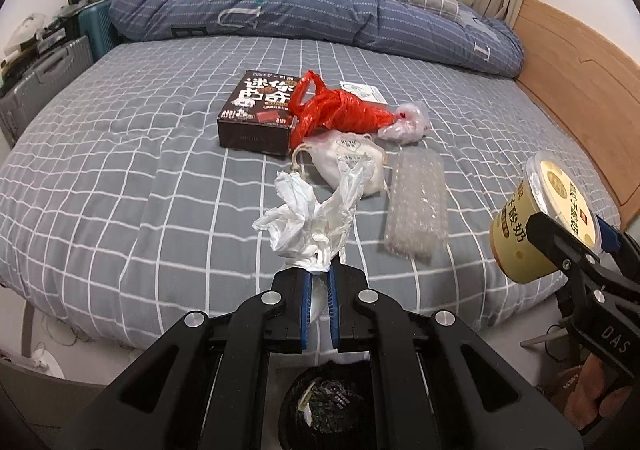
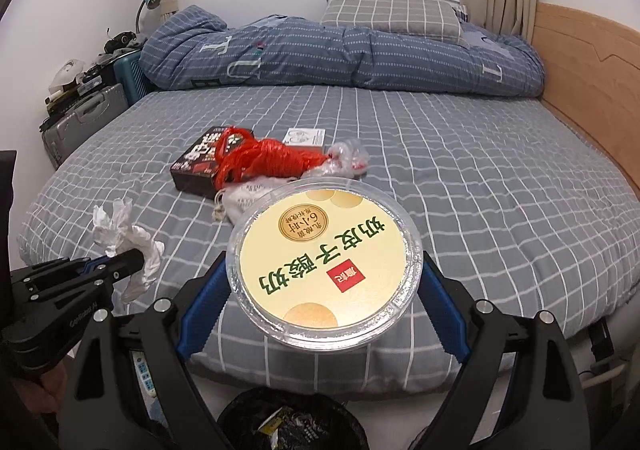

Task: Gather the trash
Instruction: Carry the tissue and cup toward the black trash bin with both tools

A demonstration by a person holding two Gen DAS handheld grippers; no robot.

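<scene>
Both grippers are loaded. Left gripper (image 1: 319,274) has its blue pads nearly closed on a crumpled white tissue wad (image 1: 304,217), which sticks up out of the jaws above the near edge of the bed (image 1: 120,169). Right gripper (image 2: 324,302) is spread wide, jaws clamped on the sides of a yellow yogurt cup (image 2: 324,262) with its lid facing the right wrist camera; cup is held off the mattress, tilted. Directly below both tools, on the floor at the foot of the bed, sits a black trash bin (image 1: 328,406) with some scraps already inside. On the grid sheet, mid-bed: a brown snack box (image 1: 256,113), a red plastic bag (image 1: 340,109) lying partly against the box's right side, a white face mask (image 1: 348,161) just in front of the red bag, a clear crumpled wrapper (image 1: 406,121) touching the bag's right end, a strip of bubble wrap (image 1: 416,205) right of the mask, and a small white card (image 1: 362,91) behind the bag. Rolled blue duvet (image 1: 320,9) lies along the far side.
</scene>
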